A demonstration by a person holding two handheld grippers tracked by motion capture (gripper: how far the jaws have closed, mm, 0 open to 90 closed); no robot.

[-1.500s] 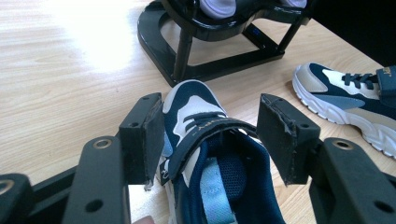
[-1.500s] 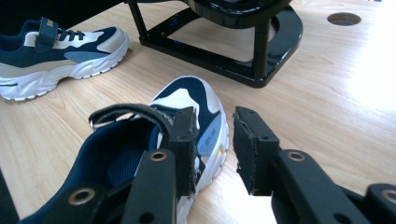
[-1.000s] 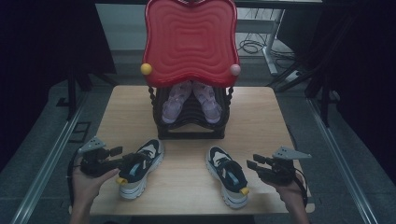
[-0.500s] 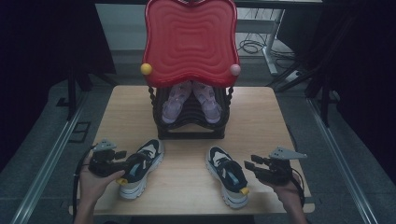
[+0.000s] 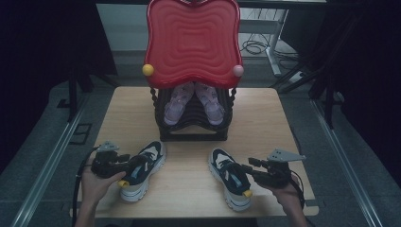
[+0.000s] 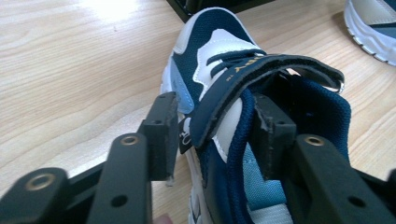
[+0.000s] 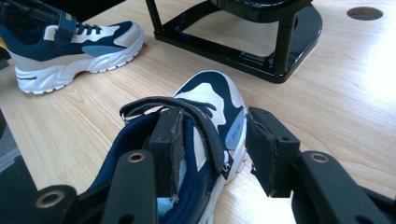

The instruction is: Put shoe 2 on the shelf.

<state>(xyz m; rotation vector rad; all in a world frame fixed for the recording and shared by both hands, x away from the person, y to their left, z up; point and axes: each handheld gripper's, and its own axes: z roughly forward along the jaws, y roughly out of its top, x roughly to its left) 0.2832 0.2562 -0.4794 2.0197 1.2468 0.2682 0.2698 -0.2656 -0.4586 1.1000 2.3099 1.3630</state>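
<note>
While jaws straddle each collar, left sneaker (image 6: 219,93), right sneaker (image 7: 205,121), unclamped.

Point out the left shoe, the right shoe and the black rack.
left shoe (image 5: 142,170), high view, on its blue upper.
right shoe (image 5: 228,174), high view, on its tongue.
black rack (image 5: 194,135), high view, on its front base bar.

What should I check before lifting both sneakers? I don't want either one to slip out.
1. Left tool straddles the left sneaker collar wall, one jaw inside, one outside: ok.
2. Left jaws closed on it: not ok, a gap shows.
3. Right tool straddles the right sneaker collar wall: ok.
4. Right jaws closed: not ok, outer jaw stands apart.
5. Straps fastened: not ok, both are lifted.
6. Shoe rack has a free shelf: cannot tell.
</note>
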